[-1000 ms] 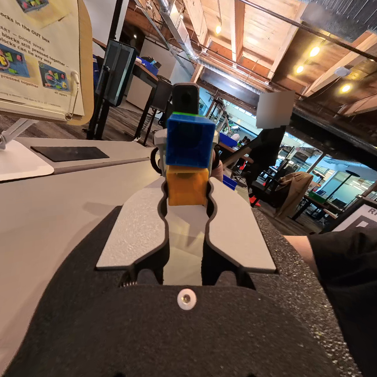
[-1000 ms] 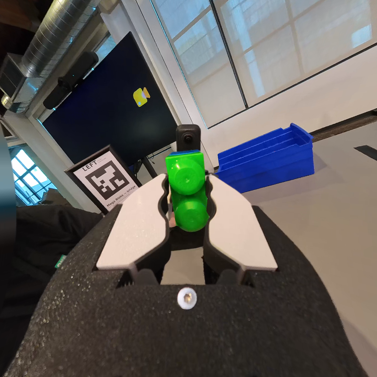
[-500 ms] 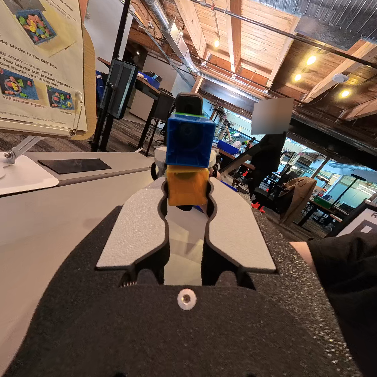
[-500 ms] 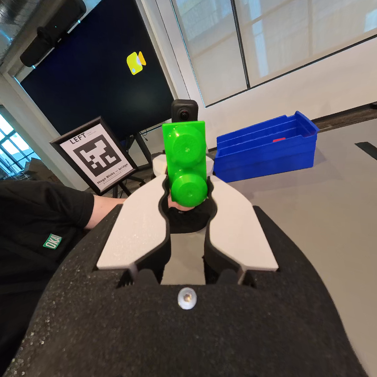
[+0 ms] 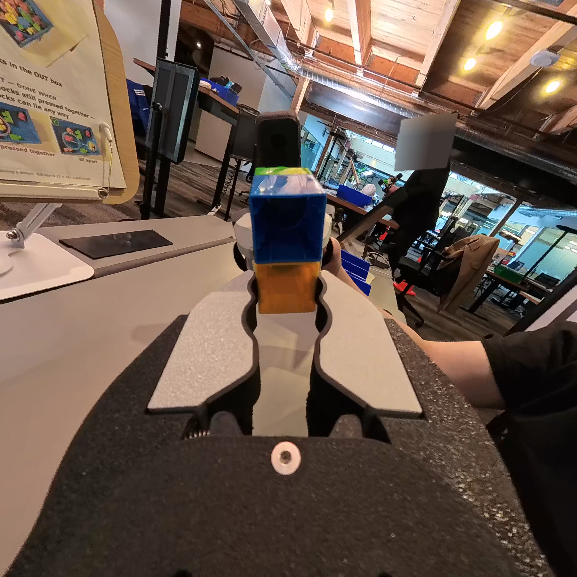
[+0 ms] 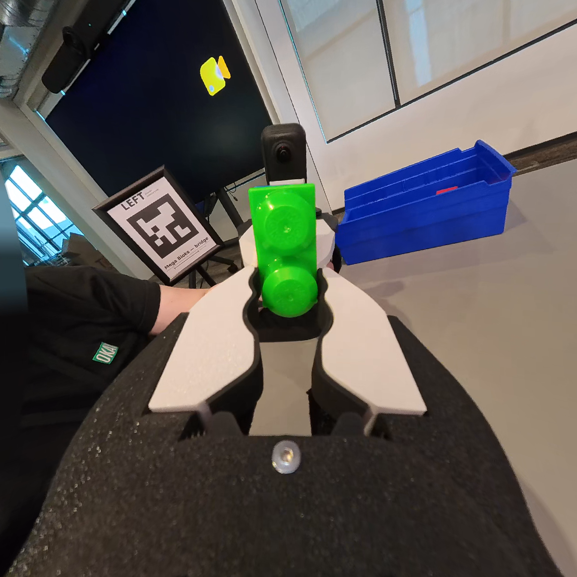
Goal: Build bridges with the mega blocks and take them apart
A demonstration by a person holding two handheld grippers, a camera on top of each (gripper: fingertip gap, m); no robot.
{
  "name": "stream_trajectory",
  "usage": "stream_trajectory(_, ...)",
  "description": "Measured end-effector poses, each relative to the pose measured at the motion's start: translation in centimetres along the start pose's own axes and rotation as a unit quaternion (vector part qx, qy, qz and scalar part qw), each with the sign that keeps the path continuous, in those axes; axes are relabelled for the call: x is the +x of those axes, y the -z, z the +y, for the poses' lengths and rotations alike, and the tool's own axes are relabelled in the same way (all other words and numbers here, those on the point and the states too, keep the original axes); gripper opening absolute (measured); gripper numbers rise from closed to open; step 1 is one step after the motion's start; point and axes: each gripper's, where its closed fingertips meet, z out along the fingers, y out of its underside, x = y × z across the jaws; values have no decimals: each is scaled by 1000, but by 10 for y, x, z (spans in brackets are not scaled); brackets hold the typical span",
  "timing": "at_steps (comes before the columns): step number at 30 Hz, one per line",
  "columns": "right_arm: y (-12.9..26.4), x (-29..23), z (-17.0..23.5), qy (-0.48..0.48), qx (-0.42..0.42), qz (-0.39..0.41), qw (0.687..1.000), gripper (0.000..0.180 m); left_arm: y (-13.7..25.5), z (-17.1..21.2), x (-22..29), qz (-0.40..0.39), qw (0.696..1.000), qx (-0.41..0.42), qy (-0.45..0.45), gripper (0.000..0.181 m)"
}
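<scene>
**Both grippers hold one block stack between them, ready to pull it apart**

The stack is in the air between the two grippers, above the grey table (image 6: 468, 312). The orange block (image 5: 285, 292) sits directly between the tips of the left gripper (image 5: 285, 296), whose jaws are pressed on its two sides. The blue block (image 5: 287, 224) is joined on the orange one and stands beyond and above the tips, its hollow underside turned toward the camera. A thin green edge shows behind the blue block.

From the other side, the green block (image 6: 285, 246) has two studs facing the camera. Its long axis runs upward, away from the right gripper (image 6: 287, 290), which pinches the lower stud end; the upper half stands free above the tips.

So the two grippers face each other along one line, with the stack across the middle, and each is equally near to its own end. I judge that the coming move is a pull or a tilt along this line to separate the blocks.

Both grippers are held level, a little raised, with a forearm (image 5: 446, 368) in a black sleeve coming from the side. The blue bin (image 6: 431, 212) lies beyond and to the right of the right gripper, well apart
</scene>
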Motion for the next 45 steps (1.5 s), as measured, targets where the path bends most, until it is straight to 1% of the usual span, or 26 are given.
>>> stream_trajectory(2, 1, 2, -1, -2, 4, 3, 1000, 34, -1, -1, -1, 0, 1000, 0, 5, 34)
stream_trajectory(6, 1, 4, -8, 8, 22, 11, 1000, 34, -2, -8, -4, -2, 1000, 26, 13, 35)
stream_trajectory(7, 1, 5, -7, 15, 14, 21, 1000, 34, -2, -9, -5, -2, 999, 29, 16, 37)
stream_trajectory(8, 1, 7, -5, 24, 5, 37, 999, 34, -1, -8, -6, 1, 999, 29, 19, 43)
stream_trajectory(10, 3, 7, -5, 35, -5, 53, 998, 34, 5, -8, -6, 7, 999, 40, 19, 45)
stream_trajectory(12, 11, 9, -10, 34, 1, 72, 997, 34, 16, -9, -13, -7, 998, 52, 24, 48)
stream_trajectory(14, 22, 15, -11, 34, -6, 108, 994, 34, 31, -9, -24, -33, 997, 65, 21, 47)
stream_trajectory(17, 49, 26, -12, 37, -34, 201, 978, 34, 50, 1, -50, -103, 993, 62, -12, 46)
stream_trajectory(20, 74, 12, -23, 45, -39, 251, 966, 34, 57, 15, -64, -140, 988, 52, -30, 44)
stream_trajectory(22, 95, -3, -31, 74, -55, 292, 952, 34, 58, 18, -68, -145, 988, 56, -19, 43)
stream_trajectory(25, 141, -40, -38, 105, -109, 320, 935, 34, 54, 19, -64, -127, 990, 51, -13, 39)
stream_trajectory(28, 218, -76, -36, 134, -194, 368, 899, 34, 49, 23, -56, -109, 993, 42, -11, 39)
stream_trajectory(30, 280, -96, -25, 125, -243, 401, 874, 34, 46, 24, -49, -99, 994, 38, -13, 39)
stream_trajectory(32, 345, -110, -6, 100, -290, 441, 844, 34, 44, 24, -46, -94, 995, 34, -22, 38)
stream_trajectory(34, 403, -119, 26, 68, -345, 470, 810, 34, 41, 26, -45, -89, 995, 26, -28, 38)
stream_trajectory(35, 426, -121, 44, 50, -374, 476, 794, 34, 39, 28, -45, -85, 996, 21, -28, 38)
stream_trajectory(37, 471, -121, 80, 19, -445, 488, 751, 35, 37, 33, -44, -71, 997, 10, -25, 38)
stream_trajectory(38, 488, -119, 94, 11, -477, 487, 731, 34, 36, 35, -44, -66, 998, 5, -22, 38)
stream_trajectory(39, 500, -116, 108, 6, -501, 480, 720, 34, 35, 37, -45, -66, 998, 1, -19, 38)
stream_trajectory(42, 519, -100, 140, -10, -545, 450, 707, 34, 33, 38, -47, -65, 998, -3, -15, 37)
stream_trajectory(45, 527, -83, 164, -18, -566, 420, 709, 34, 30, 36, -47, -68, 998, -8, -15, 36)
